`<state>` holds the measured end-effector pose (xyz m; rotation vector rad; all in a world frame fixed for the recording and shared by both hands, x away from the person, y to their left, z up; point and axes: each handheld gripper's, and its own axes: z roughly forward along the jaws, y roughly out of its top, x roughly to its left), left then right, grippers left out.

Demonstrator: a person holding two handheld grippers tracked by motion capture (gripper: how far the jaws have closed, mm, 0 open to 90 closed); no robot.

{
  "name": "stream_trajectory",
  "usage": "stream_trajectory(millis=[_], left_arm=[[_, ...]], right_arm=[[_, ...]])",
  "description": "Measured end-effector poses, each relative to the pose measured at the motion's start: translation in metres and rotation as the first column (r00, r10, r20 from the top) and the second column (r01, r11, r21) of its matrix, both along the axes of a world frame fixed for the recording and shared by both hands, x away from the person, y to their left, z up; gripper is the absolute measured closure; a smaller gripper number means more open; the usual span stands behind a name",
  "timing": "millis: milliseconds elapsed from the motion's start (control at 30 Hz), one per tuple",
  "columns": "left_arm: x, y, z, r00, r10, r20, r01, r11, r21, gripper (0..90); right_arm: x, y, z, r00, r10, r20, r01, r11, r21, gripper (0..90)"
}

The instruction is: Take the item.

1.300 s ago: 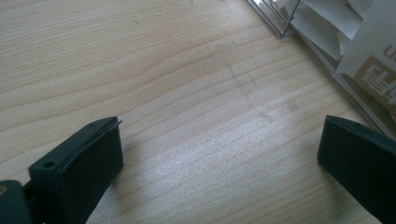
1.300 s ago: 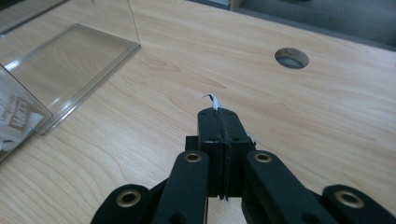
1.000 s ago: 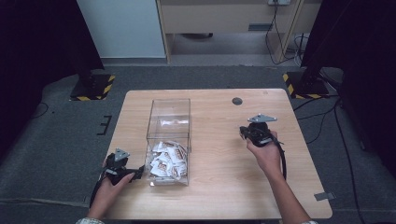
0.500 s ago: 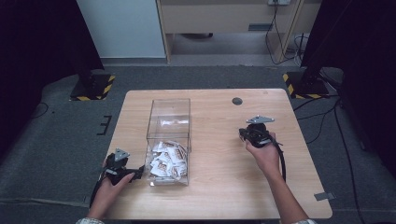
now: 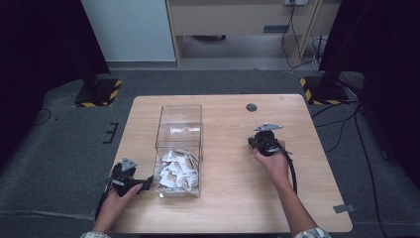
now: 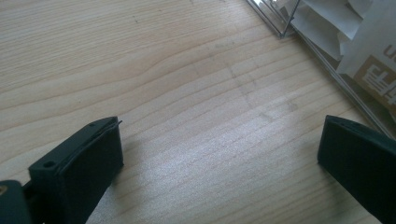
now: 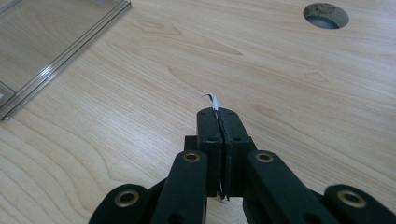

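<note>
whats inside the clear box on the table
The clear box holds a heap of white sachets with brown print at its near end; its far end looks bare. What lies under the heap's top layer is covered.

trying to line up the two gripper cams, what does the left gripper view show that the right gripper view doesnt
Left gripper view alone: the left gripper with jaws wide apart and nothing between them, and the white packets behind the near wall of the clear box.

Right gripper view alone: the right gripper shut on a thin white scrap that pokes out at its tips, and the round hole in the tabletop.

Both: the pale wooden table and a stretch of the clear box.
</note>
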<state>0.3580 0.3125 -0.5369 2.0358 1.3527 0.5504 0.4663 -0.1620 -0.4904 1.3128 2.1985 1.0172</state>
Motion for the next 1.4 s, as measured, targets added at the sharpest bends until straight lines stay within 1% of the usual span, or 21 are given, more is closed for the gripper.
stream_trajectory(millis=[100,267,467,567,633,700,767,833,867,933,1033,1100,1133,1167,1200,1267,1400], left_arm=[[0.000,0.000,0.000,1.0000,0.000,0.000,0.000,1.0000,0.000,0.0],[0.000,0.000,0.000,1.0000,-0.001,-0.001,0.001,1.0000,0.001,0.0],[0.000,0.000,0.000,1.0000,-0.001,-0.001,0.001,1.0000,0.001,0.0],[0.000,0.000,0.000,1.0000,-0.001,0.000,0.001,1.0000,0.001,0.0],[0.000,0.000,0.000,1.0000,-0.001,0.000,0.001,1.0000,0.001,0.0],[0.000,0.000,0.000,1.0000,-0.001,-0.001,0.001,1.0000,0.001,0.0],[0.000,0.000,0.000,1.0000,-0.001,-0.001,0.001,1.0000,0.001,0.0],[0.000,0.000,0.000,1.0000,-0.001,-0.001,0.001,1.0000,0.001,0.0],[0.000,0.000,0.000,1.0000,-0.001,-0.001,0.001,1.0000,0.001,0.0],[0.000,0.000,0.000,1.0000,-0.001,-0.001,0.001,1.0000,0.001,0.0],[0.000,0.000,0.000,1.0000,-0.001,-0.001,0.001,1.0000,0.001,0.0],[0.000,0.000,0.000,1.0000,-0.001,0.000,0.001,1.0000,0.001,0.0],[0.000,0.000,0.000,1.0000,-0.001,-0.001,0.001,1.0000,0.001,0.0],[0.000,0.000,0.000,1.0000,-0.001,-0.001,0.001,1.0000,0.001,0.0],[0.000,0.000,0.000,1.0000,-0.001,0.000,0.001,1.0000,0.001,0.0],[0.000,0.000,0.000,1.0000,-0.001,0.000,0.001,1.0000,0.001,0.0],[0.000,0.000,0.000,1.0000,0.000,0.000,0.000,1.0000,0.000,0.0]], right_arm=[[0.003,0.002,-0.002,0.9999,-0.008,-0.012,0.009,0.9999,0.010,88.4],[0.006,0.008,-0.005,0.9998,0.000,-0.020,0.000,1.0000,-0.003,87.5],[0.008,0.010,-0.010,0.9994,-0.009,-0.032,0.009,0.9999,-0.007,86.0],[0.008,0.010,-0.011,0.9992,-0.014,-0.037,0.014,0.9999,-0.005,84.2],[0.008,0.010,-0.011,0.9991,-0.017,-0.040,0.017,0.9999,-0.003,80.6],[0.009,0.010,-0.011,0.9986,-0.017,-0.050,0.017,0.9998,0.006,74.4],[0.009,0.010,-0.011,0.9987,-0.018,-0.047,0.018,0.9998,0.001,68.9],[0.008,0.010,-0.009,0.9985,-0.020,-0.052,0.020,0.9998,0.006,63.6],[0.008,0.010,-0.008,0.9986,-0.024,-0.047,0.024,0.9997,0.005,60.7],[0.008,0.010,-0.006,0.9986,-0.029,-0.045,0.030,0.9994,0.018,55.2],[0.006,0.009,-0.001,0.9986,-0.038,-0.037,0.039,0.9991,0.018,44.1],[0.004,0.008,0.002,0.9991,-0.030,-0.030,0.031,0.9990,0.033,39.4],[0.003,0.008,0.004,0.9990,-0.027,-0.035,0.028,0.9987,0.043,35.7],[0.002,0.008,0.006,0.9992,-0.027,-0.030,0.028,0.9987,0.043,33.8],[-0.001,0.008,0.008,0.9994,-0.027,-0.020,0.028,0.9987,0.042,30.1],[-0.006,0.007,0.013,0.9995,-0.031,-0.008,0.031,0.9987,0.042,20.6],[-0.019,0.003,0.018,0.9992,-0.034,0.019,0.033,0.9990,0.030,10.7]])
